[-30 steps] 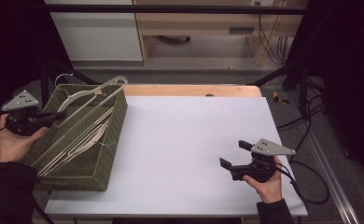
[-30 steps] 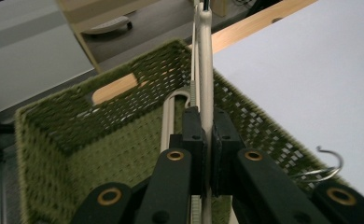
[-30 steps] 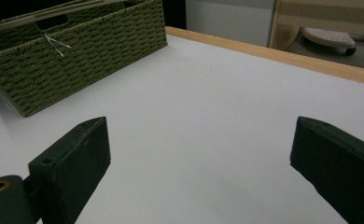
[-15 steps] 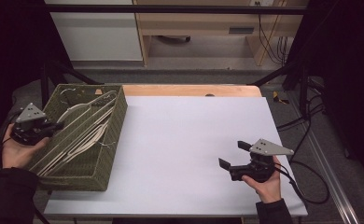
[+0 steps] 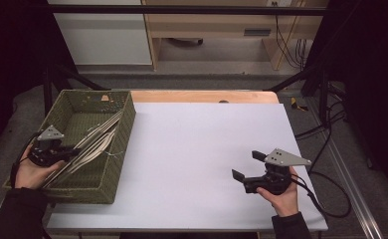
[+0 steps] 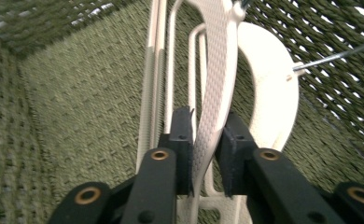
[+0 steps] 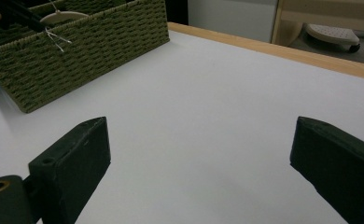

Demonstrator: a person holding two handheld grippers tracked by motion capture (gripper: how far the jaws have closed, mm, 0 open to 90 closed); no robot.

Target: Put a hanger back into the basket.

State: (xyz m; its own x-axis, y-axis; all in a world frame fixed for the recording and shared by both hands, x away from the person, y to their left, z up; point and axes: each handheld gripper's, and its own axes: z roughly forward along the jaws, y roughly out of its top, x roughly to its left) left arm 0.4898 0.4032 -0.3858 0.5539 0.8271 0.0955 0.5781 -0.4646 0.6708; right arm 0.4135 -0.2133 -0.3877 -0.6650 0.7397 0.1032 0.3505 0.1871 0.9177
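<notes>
hanger: white hanger (image 6: 216, 79) lying low inside the basket (image 5: 125, 144), on top of the other hangers (image 5: 90, 147)
long axis: slants along the basket from its near left corner toward its far right wall
jaws to hanger: left gripper (image 6: 206, 149) straddles the hanger's flat arm from the basket's near end; jaws have just been opening, looks about let go
nearer hand: left, at the basket's left rim
right gripper: (image 5: 246, 165) well right of the basket over the desk (image 5: 192, 149), jaws wide apart, empty
</notes>
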